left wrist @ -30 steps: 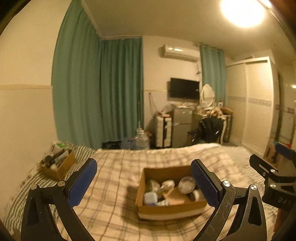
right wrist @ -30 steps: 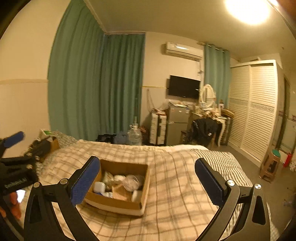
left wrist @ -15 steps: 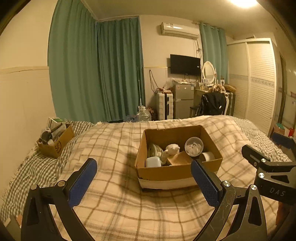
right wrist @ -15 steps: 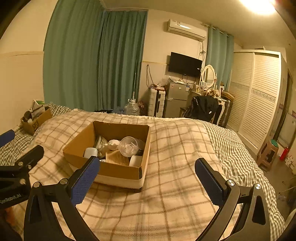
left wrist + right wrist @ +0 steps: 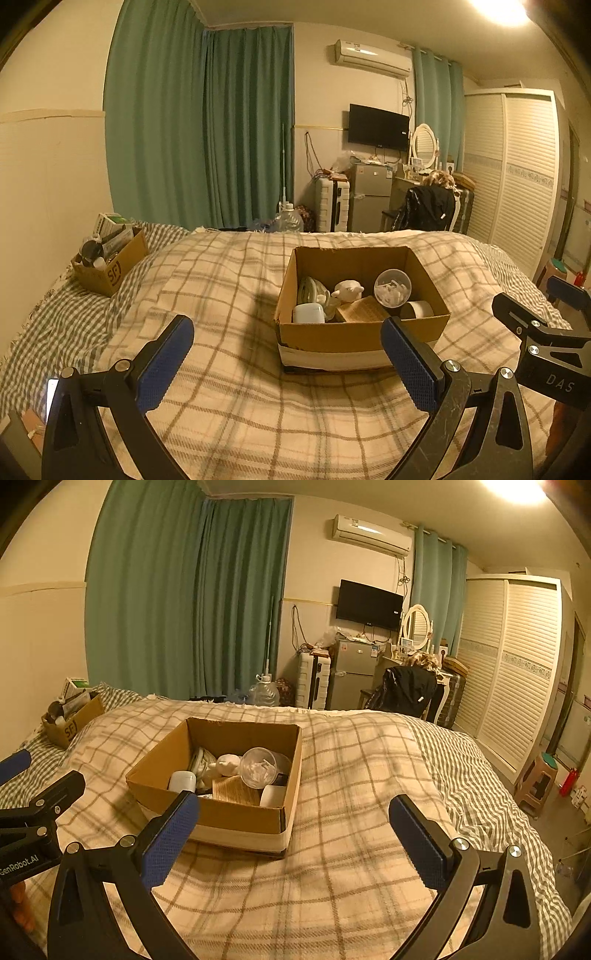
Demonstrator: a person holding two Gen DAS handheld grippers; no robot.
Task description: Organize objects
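An open cardboard box (image 5: 354, 334) sits on the plaid bed; it also shows in the right wrist view (image 5: 236, 818). Inside lie a clear plastic cup (image 5: 392, 288), a white figurine (image 5: 347, 290), a white case (image 5: 308, 314), a tan packet (image 5: 364, 310) and a white roll (image 5: 417, 309). My left gripper (image 5: 288, 363) is open and empty, just short of the box. My right gripper (image 5: 295, 838) is open and empty, near the box's front right corner. Each gripper shows at the edge of the other's view.
A smaller cardboard box (image 5: 110, 266) full of items stands at the bed's far left by the wall. Beyond the bed are green curtains, a water jug (image 5: 288, 221), a fridge (image 5: 369, 195), a desk chair and a white wardrobe (image 5: 517, 177). A stool (image 5: 535, 782) stands on the floor right.
Both views tilted down toward the bed, then rose slightly. The cardboard box now sits closer to both grippers. Both grippers stayed open.
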